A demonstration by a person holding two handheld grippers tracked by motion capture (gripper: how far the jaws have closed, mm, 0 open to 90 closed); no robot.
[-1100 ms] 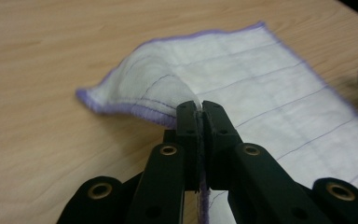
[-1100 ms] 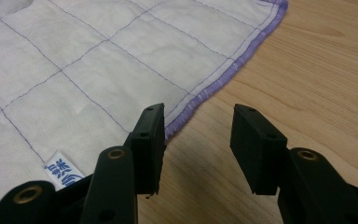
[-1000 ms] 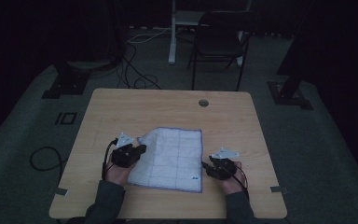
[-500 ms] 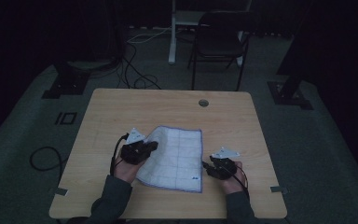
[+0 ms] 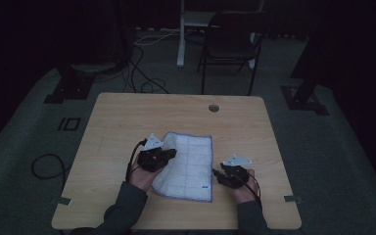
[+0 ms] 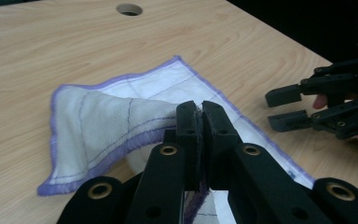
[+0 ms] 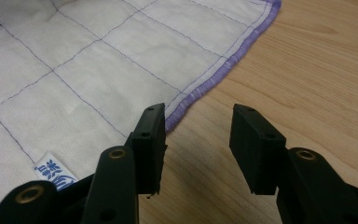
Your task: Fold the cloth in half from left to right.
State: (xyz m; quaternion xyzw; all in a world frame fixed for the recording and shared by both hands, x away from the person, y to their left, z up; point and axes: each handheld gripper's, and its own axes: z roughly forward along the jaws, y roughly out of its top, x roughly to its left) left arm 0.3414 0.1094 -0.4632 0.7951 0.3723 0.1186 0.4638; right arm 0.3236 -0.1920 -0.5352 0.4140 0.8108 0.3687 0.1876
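1. Right now your cloth (image 5: 188,164) is a white, thin-woven square with a faint grid of purple stitched lines, a purple hemmed border and a small label with blue print near one corner (image 7: 55,175).
2. It lies on the wooden table (image 5: 127,117), toward your side and between your two hands, mostly flat, with its left edge lifted and curled over toward the middle.
3. Your left gripper (image 6: 199,122) has its jaws pressed together on that raised edge; in the left gripper view the fabric rises in a soft fold from the table up into the pinch.
4. Your right gripper (image 7: 198,140) stands with its jaws apart and nothing between them, just off the cloth's right border, over bare wood near the label corner.
5. You have no container on the table; a round cable hole (image 5: 214,107) sits in the tabletop near the far edge, well apart from the cloth.
6. Beyond the table a dark chair (image 5: 232,46) stands on the floor.
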